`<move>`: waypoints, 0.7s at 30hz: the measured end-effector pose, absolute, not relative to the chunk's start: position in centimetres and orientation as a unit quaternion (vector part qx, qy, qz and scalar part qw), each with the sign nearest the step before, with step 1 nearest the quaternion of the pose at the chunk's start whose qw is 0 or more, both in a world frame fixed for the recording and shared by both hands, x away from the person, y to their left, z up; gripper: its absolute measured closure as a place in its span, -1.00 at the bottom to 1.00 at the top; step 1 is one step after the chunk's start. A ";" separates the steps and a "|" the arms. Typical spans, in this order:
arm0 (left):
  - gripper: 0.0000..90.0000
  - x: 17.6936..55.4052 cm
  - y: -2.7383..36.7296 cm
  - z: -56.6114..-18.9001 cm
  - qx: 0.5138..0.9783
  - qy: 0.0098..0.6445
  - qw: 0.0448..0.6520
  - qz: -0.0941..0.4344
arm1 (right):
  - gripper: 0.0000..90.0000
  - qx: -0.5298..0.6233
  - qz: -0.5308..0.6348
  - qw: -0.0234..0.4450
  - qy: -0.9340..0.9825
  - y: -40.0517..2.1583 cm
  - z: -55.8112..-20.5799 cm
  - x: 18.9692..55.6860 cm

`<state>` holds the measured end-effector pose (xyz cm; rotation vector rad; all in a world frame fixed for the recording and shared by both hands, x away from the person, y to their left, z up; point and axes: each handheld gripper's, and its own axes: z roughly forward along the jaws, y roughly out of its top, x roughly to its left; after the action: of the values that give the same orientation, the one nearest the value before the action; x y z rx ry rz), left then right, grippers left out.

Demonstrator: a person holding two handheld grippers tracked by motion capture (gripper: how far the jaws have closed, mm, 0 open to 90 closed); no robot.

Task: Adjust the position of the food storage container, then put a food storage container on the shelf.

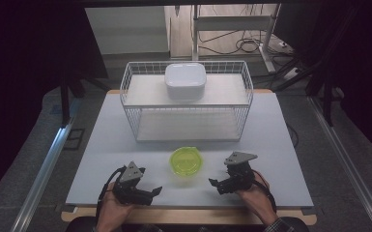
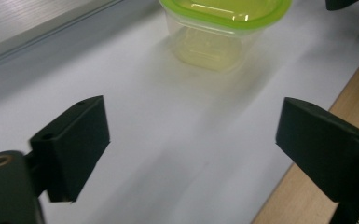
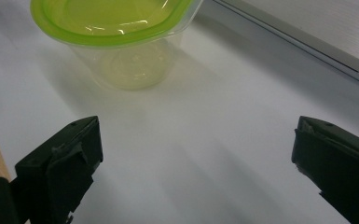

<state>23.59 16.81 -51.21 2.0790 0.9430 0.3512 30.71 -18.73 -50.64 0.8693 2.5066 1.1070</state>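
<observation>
A clear plastic tub with a lime-green lid stands on the white table near its front edge. It also shows at the top of the left gripper view and of the right gripper view. My left gripper is to the tub's left, open and empty. My right gripper is to the tub's right, open and empty. Both point inward toward the tub and touch nothing.
A white wire basket rack stands at the back of the table, with a white lidded container on its upper shelf. The table's wooden front edge runs just behind my hands. Cables and furniture legs lie beyond the table.
</observation>
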 end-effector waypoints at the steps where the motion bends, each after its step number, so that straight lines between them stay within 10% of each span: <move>1: -0.86 23.5 16.9 -51.3 0.825 0.372 0.401 0.142 | -0.97 0.299 0.383 0.133 0.864 -18.7 -50.7 30.7; 21: -0.93 23.5 17.6 -52.2 0.815 0.360 0.424 0.162 | -0.97 0.310 0.413 0.131 0.846 -18.9 -50.3 31.6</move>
<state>23.50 17.59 -52.17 2.0390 0.9019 0.4064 31.61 -18.92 -50.25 0.8989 2.4585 1.1996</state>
